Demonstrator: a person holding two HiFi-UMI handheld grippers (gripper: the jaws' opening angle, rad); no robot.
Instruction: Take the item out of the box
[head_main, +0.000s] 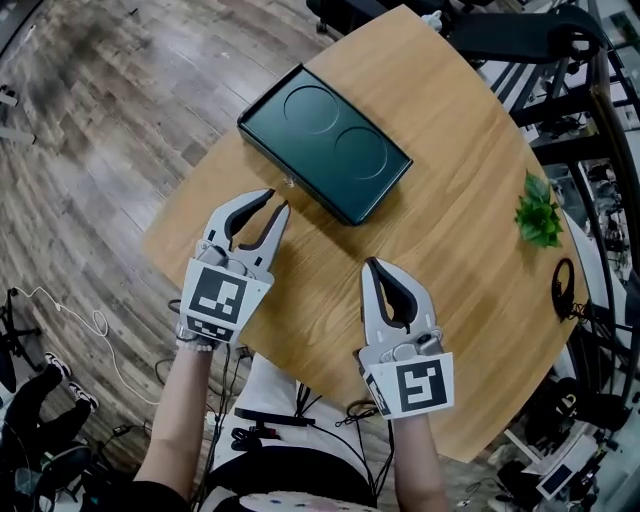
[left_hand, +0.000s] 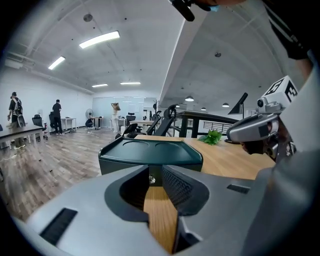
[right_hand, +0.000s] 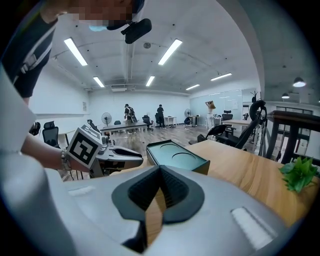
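A closed green box (head_main: 325, 142) sits on a round wooden table (head_main: 450, 230), the item unseen inside. The left gripper (head_main: 277, 199), jaws slightly parted and empty, points at the small latch (head_main: 288, 181) on the box's near side. The right gripper (head_main: 372, 263), pinched together on nothing, waits well back. The job appears barely begun: next, the latch must be freed and the lid lifted.
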